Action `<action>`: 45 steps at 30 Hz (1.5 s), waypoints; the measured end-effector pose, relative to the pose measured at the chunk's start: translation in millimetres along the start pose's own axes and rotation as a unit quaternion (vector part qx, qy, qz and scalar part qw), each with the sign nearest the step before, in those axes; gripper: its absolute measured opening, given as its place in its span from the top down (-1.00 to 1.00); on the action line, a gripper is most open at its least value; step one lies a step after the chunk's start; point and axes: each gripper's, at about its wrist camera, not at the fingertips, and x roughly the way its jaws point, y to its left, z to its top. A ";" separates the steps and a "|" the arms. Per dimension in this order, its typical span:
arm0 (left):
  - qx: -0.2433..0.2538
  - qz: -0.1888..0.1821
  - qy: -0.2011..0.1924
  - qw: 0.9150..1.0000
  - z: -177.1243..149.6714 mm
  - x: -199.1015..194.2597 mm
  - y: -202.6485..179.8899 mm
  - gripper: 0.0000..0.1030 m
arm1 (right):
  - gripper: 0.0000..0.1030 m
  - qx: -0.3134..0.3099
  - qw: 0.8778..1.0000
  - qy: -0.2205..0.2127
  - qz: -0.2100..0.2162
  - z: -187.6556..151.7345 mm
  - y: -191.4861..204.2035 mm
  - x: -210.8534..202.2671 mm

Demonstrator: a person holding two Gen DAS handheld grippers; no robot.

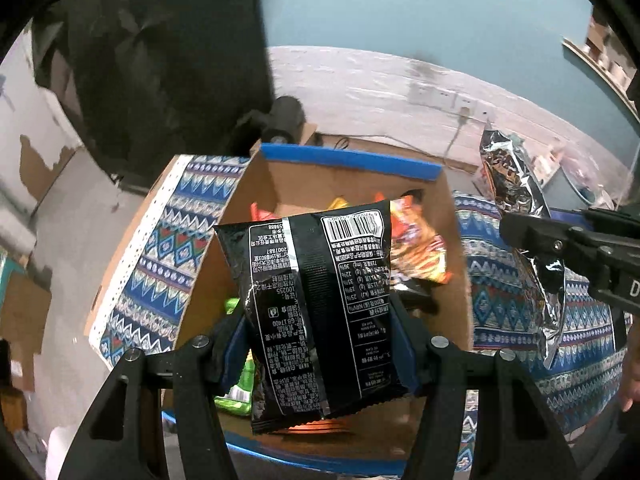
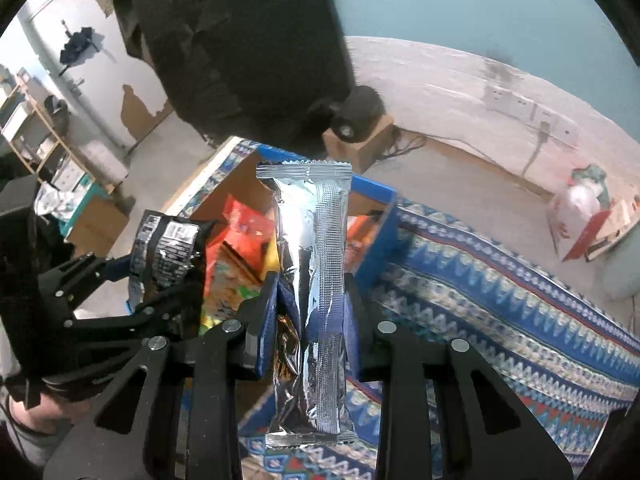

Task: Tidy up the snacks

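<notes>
My left gripper (image 1: 320,324) is shut on a black snack packet (image 1: 316,304) with white print and a barcode, held above an open cardboard box (image 1: 456,248) with blue-taped rims. Orange, red and green snack bags (image 1: 420,248) lie inside the box. My right gripper (image 2: 310,304) is shut on a long silver foil packet (image 2: 312,292), held upright beside the box's right wall. In the left wrist view the right gripper (image 1: 532,240) and its silver packet (image 1: 516,184) show at the right. In the right wrist view the left gripper (image 2: 160,276) and the black packet (image 2: 164,252) show at the left.
The box stands on a blue patterned cloth (image 2: 500,288) over the table. Behind it are a black cylinder on a small cardboard box (image 2: 360,124), a dark hanging mass (image 2: 240,40) and a wall with sockets (image 2: 520,104). Shelving (image 2: 36,120) stands at far left.
</notes>
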 end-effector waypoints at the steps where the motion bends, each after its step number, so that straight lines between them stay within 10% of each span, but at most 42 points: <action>1: -0.003 0.002 0.002 1.000 -0.9 2.1 2.9 -0.21 | 0.47 -0.002 1.000 0.002 0.002 1.6 3.9 3.4; 20: -0.018 0.051 0.009 0.998 -3.4 1.3 30.2 -0.58 | 0.29 -0.009 0.999 0.045 0.019 8.4 45.2 62.7; 32: -0.007 0.057 -0.033 0.998 -1.5 -36.9 17.9 -0.70 | -0.38 -0.040 0.998 -0.017 -0.033 4.6 48.7 2.4; 45: 0.013 0.043 -0.082 0.996 -1.4 -78.6 -5.7 -0.92 | -0.42 -0.027 0.994 -0.090 -0.061 -9.8 32.9 -61.0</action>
